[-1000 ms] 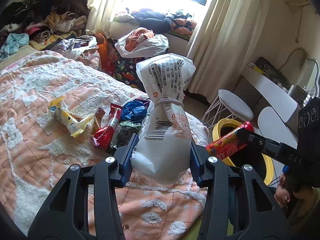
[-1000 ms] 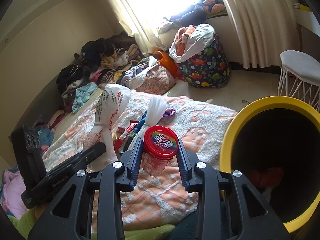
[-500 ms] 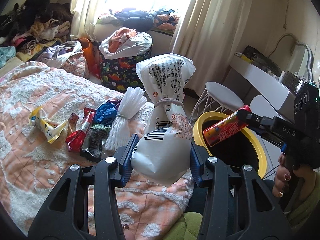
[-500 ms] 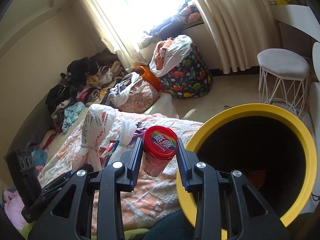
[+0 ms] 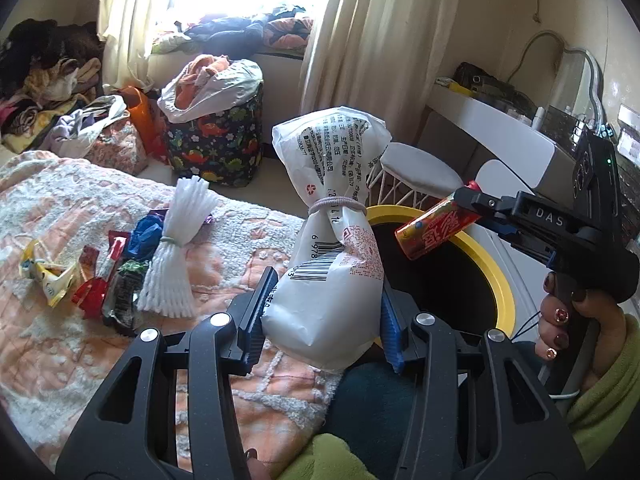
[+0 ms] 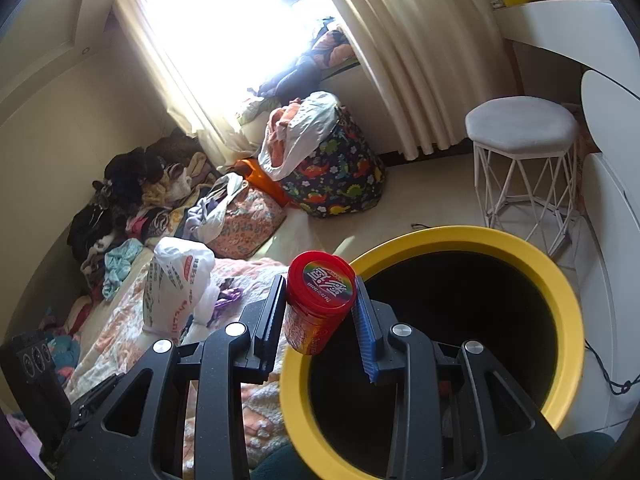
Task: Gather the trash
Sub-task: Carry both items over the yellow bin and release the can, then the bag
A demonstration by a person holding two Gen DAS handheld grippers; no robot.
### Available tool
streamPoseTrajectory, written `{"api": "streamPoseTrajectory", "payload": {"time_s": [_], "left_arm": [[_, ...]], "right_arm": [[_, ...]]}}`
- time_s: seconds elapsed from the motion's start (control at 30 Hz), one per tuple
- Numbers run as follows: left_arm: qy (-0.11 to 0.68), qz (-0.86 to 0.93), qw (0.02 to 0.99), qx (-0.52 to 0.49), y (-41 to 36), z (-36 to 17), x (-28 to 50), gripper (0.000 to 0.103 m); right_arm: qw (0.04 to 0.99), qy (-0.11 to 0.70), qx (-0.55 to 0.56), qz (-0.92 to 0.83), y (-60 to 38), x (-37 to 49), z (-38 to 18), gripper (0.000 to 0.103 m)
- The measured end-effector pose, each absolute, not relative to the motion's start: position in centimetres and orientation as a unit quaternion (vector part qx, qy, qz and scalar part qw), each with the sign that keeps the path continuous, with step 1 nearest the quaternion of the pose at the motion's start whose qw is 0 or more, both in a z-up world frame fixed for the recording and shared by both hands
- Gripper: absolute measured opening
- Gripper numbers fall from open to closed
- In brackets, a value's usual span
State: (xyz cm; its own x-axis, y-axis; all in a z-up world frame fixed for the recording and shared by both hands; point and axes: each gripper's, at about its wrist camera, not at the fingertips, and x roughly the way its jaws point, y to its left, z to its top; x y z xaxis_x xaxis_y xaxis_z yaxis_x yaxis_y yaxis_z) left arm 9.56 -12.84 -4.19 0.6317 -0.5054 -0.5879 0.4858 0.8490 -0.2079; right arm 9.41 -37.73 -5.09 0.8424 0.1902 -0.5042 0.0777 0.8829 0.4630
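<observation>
My left gripper point(image 5: 322, 326) is shut on a white plastic bag point(image 5: 328, 256) tied with a band, held upright just left of the yellow-rimmed trash bin point(image 5: 500, 280). My right gripper point(image 6: 318, 326) is shut on a red candy jar point(image 6: 316, 300) and holds it over the near left rim of the bin point(image 6: 560, 280). The jar point(image 5: 436, 228) and right gripper also show in the left wrist view, above the bin's mouth. The bag point(image 6: 176, 280) also shows in the right wrist view. Wrappers point(image 5: 100, 276) and a white foam net bundle point(image 5: 176, 248) lie on the bed.
The bed has a peach and white blanket point(image 5: 60, 208). A white stool point(image 6: 524, 152) stands behind the bin, with a white desk point(image 5: 492, 136) at the right. A dinosaur-print bag point(image 5: 216, 144) and piles of clothes point(image 6: 132, 200) sit by the window.
Both grippers have swung right toward the bin with their loads. The jar has moved from over the bed to over the bin's rim. The bag is now beside the bin.
</observation>
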Motion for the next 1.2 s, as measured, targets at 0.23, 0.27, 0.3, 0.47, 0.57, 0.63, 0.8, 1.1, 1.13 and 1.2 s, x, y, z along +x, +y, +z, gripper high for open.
{"api": "streamPoseTrajectory", "payload": {"time_s": [0.23,0.27,0.3,0.47,0.57,0.63,0.8,1.1,1.13,1.2], "left_arm": [[0.339,-0.295,0.893,-0.002,-15.5,-4.8,9.5,0.039],[0.339,-0.297,0.893,0.001,-15.9,-4.9,9.4,0.039],[0.339,-0.299,0.892,0.004,-16.2,-5.0,9.4,0.039],[0.343,-0.309,0.887,0.019,-17.9,-5.4,9.3,0.039],[0.347,-0.314,0.883,0.029,-19.0,-5.8,9.4,0.039],[0.35,-0.318,0.881,0.035,-19.7,-6.1,9.5,0.039],[0.359,-0.328,0.873,0.04,-21.1,-6.8,9.7,0.039],[0.386,-0.335,0.858,0.043,-23.3,-8.4,11.2,0.04],[0.389,-0.336,0.857,0.044,-23.5,-8.5,11.3,0.04],[0.393,-0.336,0.855,0.046,-23.9,-8.8,11.5,0.04]], "right_arm": [[0.932,0.273,0.24,0.002,-39.9,9.0,-5.2,0.031],[0.932,0.273,0.239,-0.001,-40.1,9.0,-5.3,0.031],[0.932,0.272,0.24,-0.005,-40.4,9.0,-5.4,0.031],[0.93,0.274,0.245,-0.024,-41.6,8.7,-5.9,0.031],[0.928,0.274,0.251,-0.036,-42.3,8.6,-6.2,0.031],[0.926,0.275,0.253,-0.044,-42.6,8.4,-6.3,0.031],[0.923,0.278,0.258,-0.063,-43.7,8.2,-6.9,0.031],[0.917,0.29,0.259,-0.088,-45.1,8.6,-7.9,0.031],[0.916,0.293,0.26,-0.089,-45.2,8.7,-8.1,0.031],[0.915,0.295,0.261,-0.092,-45.3,8.8,-8.3,0.031]]}}
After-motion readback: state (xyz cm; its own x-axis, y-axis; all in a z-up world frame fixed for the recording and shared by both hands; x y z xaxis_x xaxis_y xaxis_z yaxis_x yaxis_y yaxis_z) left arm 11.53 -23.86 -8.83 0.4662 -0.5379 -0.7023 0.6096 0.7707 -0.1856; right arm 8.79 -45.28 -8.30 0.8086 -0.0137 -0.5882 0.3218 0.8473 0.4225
